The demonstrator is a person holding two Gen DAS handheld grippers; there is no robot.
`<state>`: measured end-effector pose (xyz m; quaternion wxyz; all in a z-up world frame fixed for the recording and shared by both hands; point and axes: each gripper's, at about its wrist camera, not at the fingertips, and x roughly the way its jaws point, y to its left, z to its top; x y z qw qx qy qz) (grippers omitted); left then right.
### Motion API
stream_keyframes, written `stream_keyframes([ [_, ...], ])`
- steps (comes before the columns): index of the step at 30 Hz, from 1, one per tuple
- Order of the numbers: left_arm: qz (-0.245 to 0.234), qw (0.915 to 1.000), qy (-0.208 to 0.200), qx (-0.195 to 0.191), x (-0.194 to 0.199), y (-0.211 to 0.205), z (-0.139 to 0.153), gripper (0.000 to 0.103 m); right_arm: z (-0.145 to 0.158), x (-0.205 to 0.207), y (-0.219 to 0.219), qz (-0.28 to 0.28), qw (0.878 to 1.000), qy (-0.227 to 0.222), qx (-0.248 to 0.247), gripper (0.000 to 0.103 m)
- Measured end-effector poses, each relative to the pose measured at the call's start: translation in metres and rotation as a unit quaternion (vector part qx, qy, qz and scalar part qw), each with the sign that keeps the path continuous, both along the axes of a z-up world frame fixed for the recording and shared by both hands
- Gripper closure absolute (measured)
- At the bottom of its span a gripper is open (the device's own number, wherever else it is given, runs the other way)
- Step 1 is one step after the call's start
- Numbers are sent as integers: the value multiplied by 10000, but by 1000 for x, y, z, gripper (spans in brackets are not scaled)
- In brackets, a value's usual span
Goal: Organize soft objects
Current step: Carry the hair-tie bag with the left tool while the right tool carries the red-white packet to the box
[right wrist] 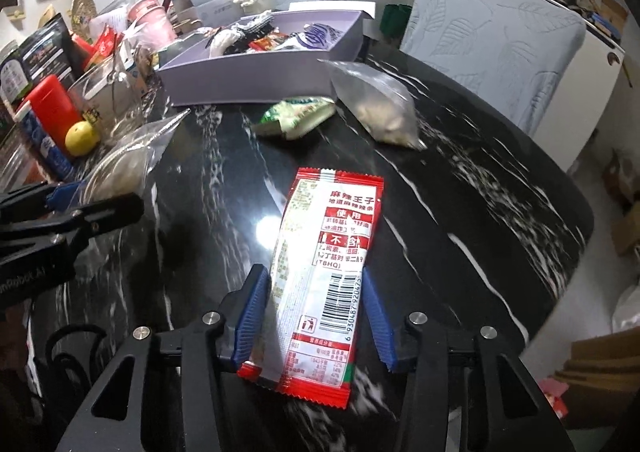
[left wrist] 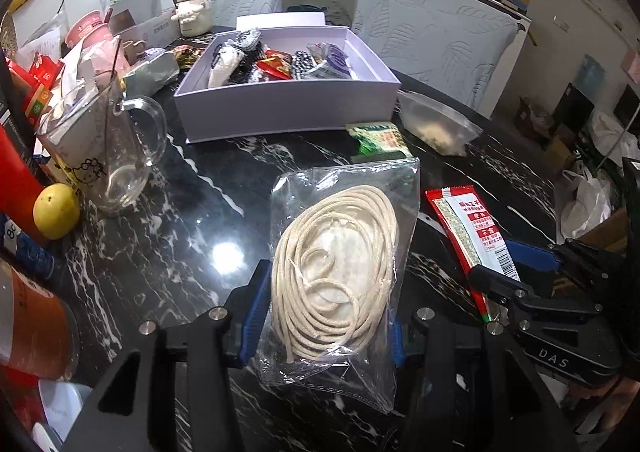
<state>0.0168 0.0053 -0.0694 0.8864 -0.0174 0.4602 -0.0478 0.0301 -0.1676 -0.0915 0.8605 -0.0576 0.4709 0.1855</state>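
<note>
A clear bag of coiled cream cord (left wrist: 340,272) sits between the blue pads of my left gripper (left wrist: 326,316), which is shut on it above the black marble table (left wrist: 180,212). A red and white snack packet (right wrist: 324,272) lies between the pads of my right gripper (right wrist: 316,316), which is shut on it; the packet (left wrist: 468,236) also shows in the left wrist view. The lilac box (left wrist: 288,104) behind holds several soft packets; it also shows in the right wrist view (right wrist: 248,80). My right gripper (left wrist: 516,272) shows at the right of the left view.
A green packet (left wrist: 380,138) and a clear bag of white stuff (left wrist: 436,124) lie near the box. A glass jug (left wrist: 100,148), a lemon (left wrist: 56,210), red containers and clutter crowd the left. Two chairs (left wrist: 432,36) stand behind the table.
</note>
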Motion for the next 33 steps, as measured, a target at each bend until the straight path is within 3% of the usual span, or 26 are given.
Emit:
stream_keyframes([
  [2, -18, 10000, 35, -35, -2, -2, -2, 55, -1, -4, -2, -9, 10000, 7, 22, 45],
  [4, -13, 10000, 51, -31, -4, -4, -3, 55, -1, -6, -3, -22, 10000, 5, 72, 31],
  [8, 0, 10000, 13, 3, -5, -5, -1, 55, -3, -6, 1, -130, 9999, -22, 4, 28],
  [9, 4, 10000, 4, 10, -6, -5, 0, 55, -3, -7, 2, -150, 9999, -62, -5, 29],
  [11, 14, 10000, 0, 14, -6, -5, 0, 55, -4, -10, 4, -203, 9992, -241, -229, 44],
  [13, 23, 10000, 7, 23, -6, -6, 0, 55, -5, -13, 4, -221, 9984, -364, -361, 52],
  [24, 2, 9999, -110, 33, -10, -10, 8, 55, 1, -16, -12, -266, 9990, -292, 223, 58],
  [33, -80, 9992, -390, 75, -15, -17, 27, 55, 29, -31, -15, -185, 9968, -576, 522, 59],
])
